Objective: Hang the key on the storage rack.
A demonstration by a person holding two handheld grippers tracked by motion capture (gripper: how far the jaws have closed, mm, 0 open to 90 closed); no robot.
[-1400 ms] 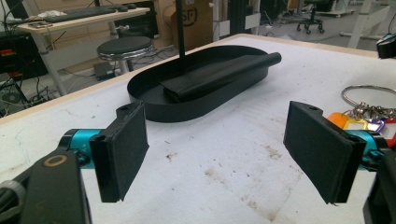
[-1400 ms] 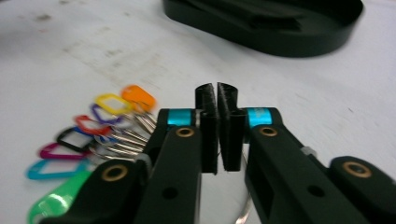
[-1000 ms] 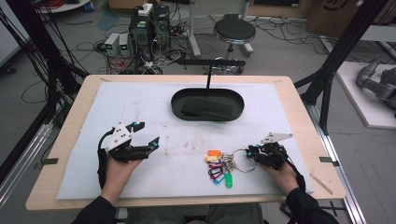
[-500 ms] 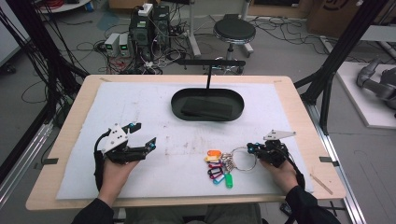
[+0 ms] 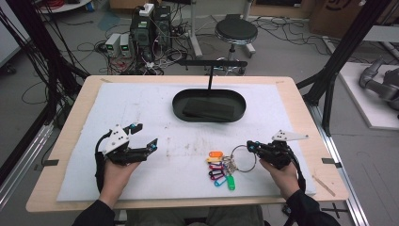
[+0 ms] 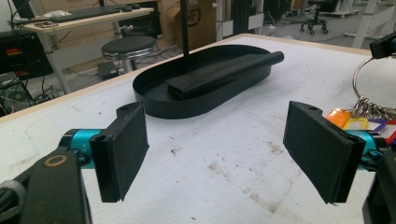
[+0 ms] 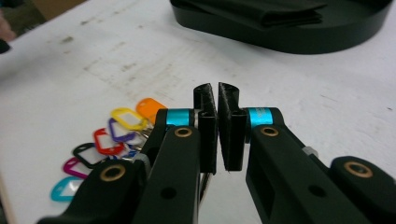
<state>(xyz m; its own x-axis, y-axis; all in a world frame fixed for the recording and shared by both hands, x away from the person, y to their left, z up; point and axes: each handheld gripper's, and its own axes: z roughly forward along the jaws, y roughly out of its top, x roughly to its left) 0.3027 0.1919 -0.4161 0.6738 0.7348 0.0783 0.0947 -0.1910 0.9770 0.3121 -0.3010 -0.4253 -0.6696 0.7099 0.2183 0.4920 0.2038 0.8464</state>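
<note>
A bunch of coloured key tags [image 5: 219,170] lies on the white mat, hanging from a large metal ring [image 6: 356,79] that stands up off the mat. My right gripper [image 5: 250,146] is at the ring's right side, jaws pressed together [image 7: 217,93] and shut on the ring; the orange tag [image 7: 149,106] and others lie just to its left. My left gripper [image 5: 146,134] rests at the left of the mat, wide open, with bare mat between its pads [image 6: 123,154]. A black oval tray [image 5: 176,104] with a folded black item [image 5: 209,109] sits at the far centre.
A thin black post with a crossbar [image 5: 209,77] rises from the tray's back. The white mat [image 5: 141,99] covers most of the wooden table. Beyond the table are a stool [image 5: 235,30], cables and electronics on the floor.
</note>
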